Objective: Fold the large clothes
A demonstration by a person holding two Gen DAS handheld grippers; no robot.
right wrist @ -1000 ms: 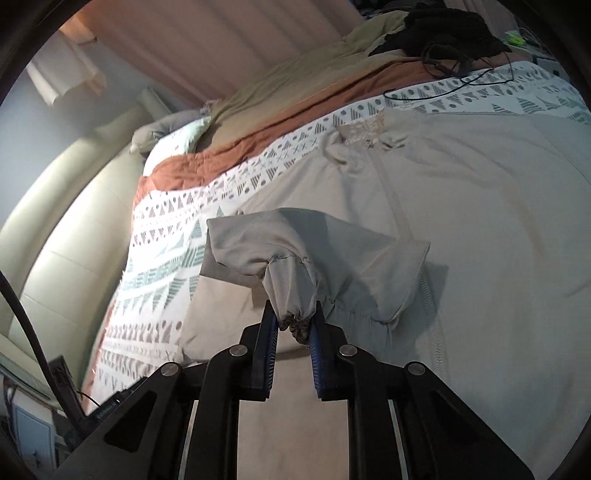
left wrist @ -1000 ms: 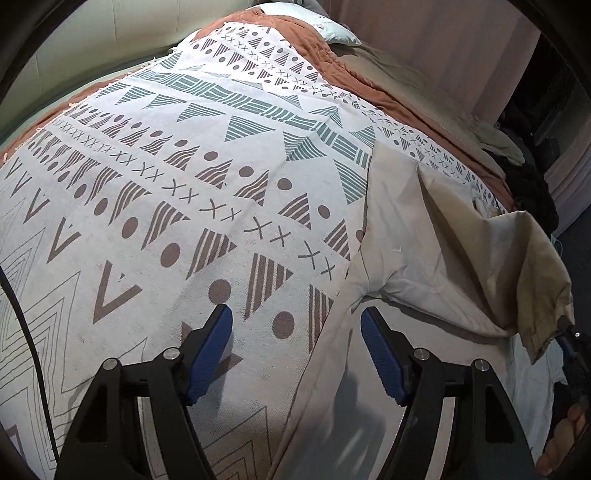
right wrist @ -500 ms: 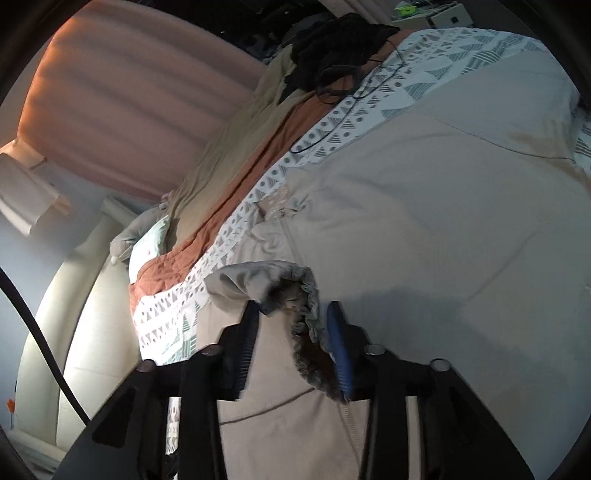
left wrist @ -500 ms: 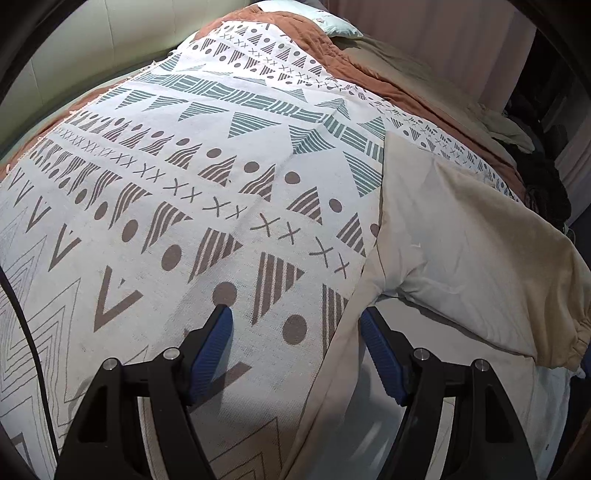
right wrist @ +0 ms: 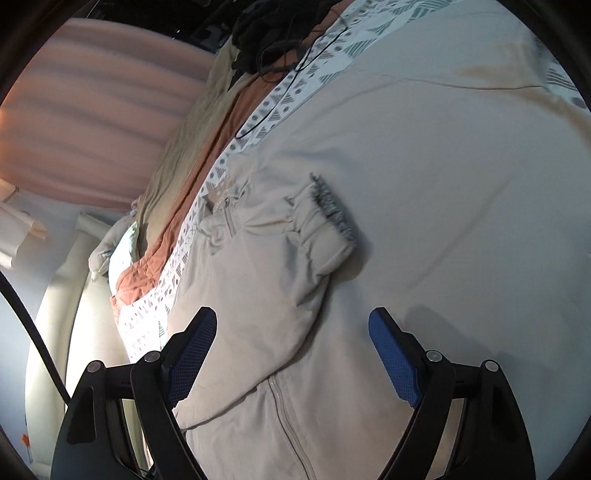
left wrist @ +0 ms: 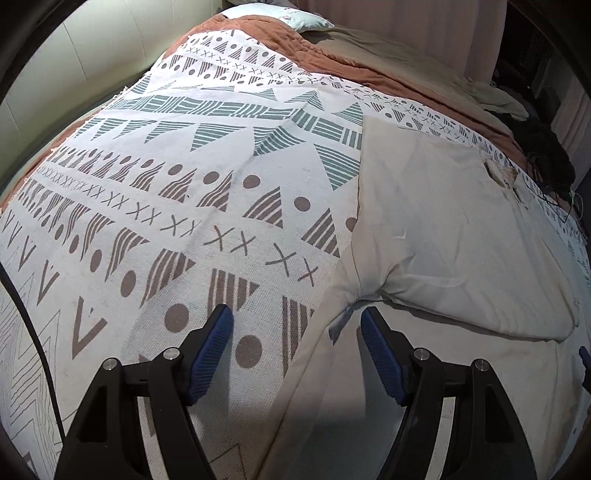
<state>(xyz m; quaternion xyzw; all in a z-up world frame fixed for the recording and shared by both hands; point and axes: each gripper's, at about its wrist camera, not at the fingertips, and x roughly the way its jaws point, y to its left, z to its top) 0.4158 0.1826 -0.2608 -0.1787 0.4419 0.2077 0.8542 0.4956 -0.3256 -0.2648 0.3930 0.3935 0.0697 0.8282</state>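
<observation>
A large beige zip-up jacket (right wrist: pixel 424 155) lies spread on the patterned bedspread (left wrist: pixel 166 177). One sleeve (right wrist: pixel 288 266) is folded across its front, and the grey-lined cuff (right wrist: pixel 332 206) rests on the chest. The zipper (right wrist: pixel 288 417) runs down the middle. My right gripper (right wrist: pixel 291 354) is open and empty, just above the folded sleeve. In the left wrist view the jacket (left wrist: pixel 443 229) lies at the right, with the folded sleeve's edge (left wrist: pixel 480 314) across it. My left gripper (left wrist: pixel 295 350) is open and empty over the jacket's side edge.
A rust-brown quilt (left wrist: pixel 332 62) and an olive blanket (left wrist: pixel 406 51) lie along the far side of the bed. A pale pillow (left wrist: pixel 280 16) sits at the head. Dark clothes and a black cable (right wrist: pixel 273 33) lie near the far edge. Pink curtains (right wrist: pixel 103 122) hang behind.
My right gripper carried the sleeve cuff across the jacket, opened and let it go. The sleeve now lies flat on the jacket's front. My left gripper stayed open and barely moved.
</observation>
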